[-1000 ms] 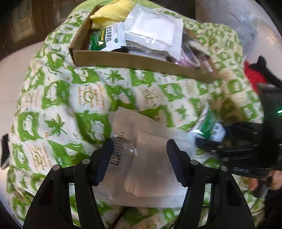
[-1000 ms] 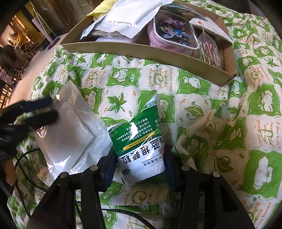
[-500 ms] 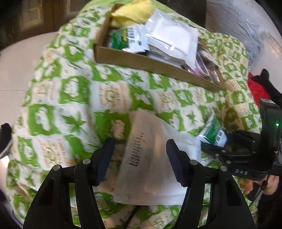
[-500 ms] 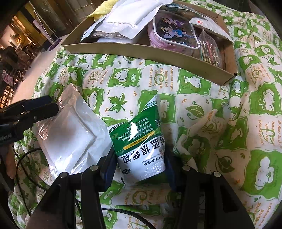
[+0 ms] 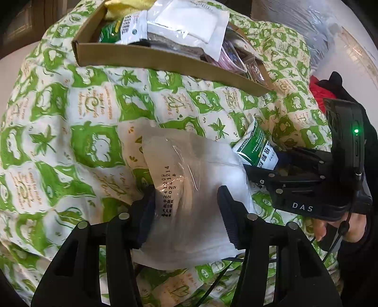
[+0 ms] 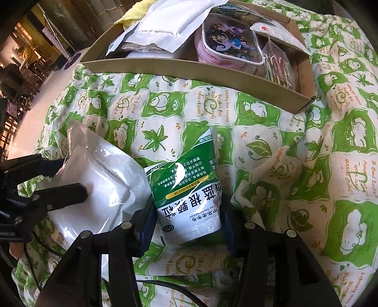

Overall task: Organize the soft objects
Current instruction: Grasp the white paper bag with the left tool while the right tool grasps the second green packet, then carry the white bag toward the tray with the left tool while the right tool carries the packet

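A clear plastic bag with white padding (image 5: 196, 189) lies on the green patterned quilt (image 5: 70, 118). My left gripper (image 5: 186, 212) straddles it. Its jaws are closing and the pads squeeze the bag's sides, so the film bulges up between them. In the right wrist view that bag (image 6: 101, 179) sits at the left, between the left gripper's fingers (image 6: 66, 196). My right gripper (image 6: 187, 222) is shut on the lower end of a green and white sachet (image 6: 189, 184), which rests on the quilt. That sachet (image 5: 257, 148) also shows in the left wrist view.
A shallow cardboard box (image 6: 189, 68) sits farther back on the quilt. It holds a yellow cloth (image 5: 127, 7), white packets (image 5: 189, 26) and a pink cartoon pouch (image 6: 229, 40). Red and black fabric (image 5: 321, 87) lies at the right. A hand (image 5: 354, 226) grips the right gripper.
The left gripper's jaws have narrowed onto the clear bag, which has bunched up and risen between them. The right gripper and its sachet have not moved.
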`<state>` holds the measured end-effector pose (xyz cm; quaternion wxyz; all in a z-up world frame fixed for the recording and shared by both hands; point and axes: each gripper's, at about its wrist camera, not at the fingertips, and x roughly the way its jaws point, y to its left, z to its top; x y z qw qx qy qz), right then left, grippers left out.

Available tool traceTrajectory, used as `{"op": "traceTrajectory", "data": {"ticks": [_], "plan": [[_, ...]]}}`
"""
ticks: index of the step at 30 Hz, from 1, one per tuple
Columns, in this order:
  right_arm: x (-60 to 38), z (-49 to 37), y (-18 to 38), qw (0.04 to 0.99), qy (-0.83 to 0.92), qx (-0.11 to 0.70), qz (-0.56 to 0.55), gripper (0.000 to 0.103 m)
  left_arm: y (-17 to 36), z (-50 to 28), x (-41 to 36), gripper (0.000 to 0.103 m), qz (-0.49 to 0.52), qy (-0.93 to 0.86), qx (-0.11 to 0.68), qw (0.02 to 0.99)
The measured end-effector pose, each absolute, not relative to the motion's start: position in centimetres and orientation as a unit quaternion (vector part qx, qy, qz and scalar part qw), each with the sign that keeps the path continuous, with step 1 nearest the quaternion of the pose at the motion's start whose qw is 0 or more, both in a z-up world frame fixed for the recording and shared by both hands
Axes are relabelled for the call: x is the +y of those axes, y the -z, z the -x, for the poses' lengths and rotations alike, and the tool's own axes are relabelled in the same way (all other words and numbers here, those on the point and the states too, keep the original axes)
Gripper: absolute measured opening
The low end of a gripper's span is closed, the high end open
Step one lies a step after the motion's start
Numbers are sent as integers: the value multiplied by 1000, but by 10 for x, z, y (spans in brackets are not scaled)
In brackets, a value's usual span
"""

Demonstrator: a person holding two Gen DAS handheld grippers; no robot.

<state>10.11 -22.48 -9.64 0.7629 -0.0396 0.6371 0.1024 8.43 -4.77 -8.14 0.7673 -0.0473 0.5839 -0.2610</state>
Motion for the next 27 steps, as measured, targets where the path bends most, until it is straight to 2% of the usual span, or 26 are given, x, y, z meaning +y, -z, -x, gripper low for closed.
{"op": "traceTrajectory", "data": {"ticks": [2, 6, 9, 14, 19, 27], "plan": [[-223, -101, 97, 763, -100, 637, 45, 51, 82, -83, -54, 44, 39, 262, 582, 769], [-220, -99, 98, 763, -98, 637, 50, 51, 79, -77, -66, 26, 21, 271, 571, 775], [-219, -99, 99, 765, -96, 635, 52, 49, 76, -74, -69, 20, 13, 272, 559, 783], [-225, -98, 88, 779, -95, 618, 40, 40, 59, -72, -59, 17, 31, 271, 528, 804], [-232, -99, 72, 801, -87, 592, 25, 39, 48, -81, -29, 17, 93, 254, 511, 816], [-232, -99, 74, 800, -86, 593, 21, 39, 49, -86, -20, 17, 100, 239, 510, 820]]}}
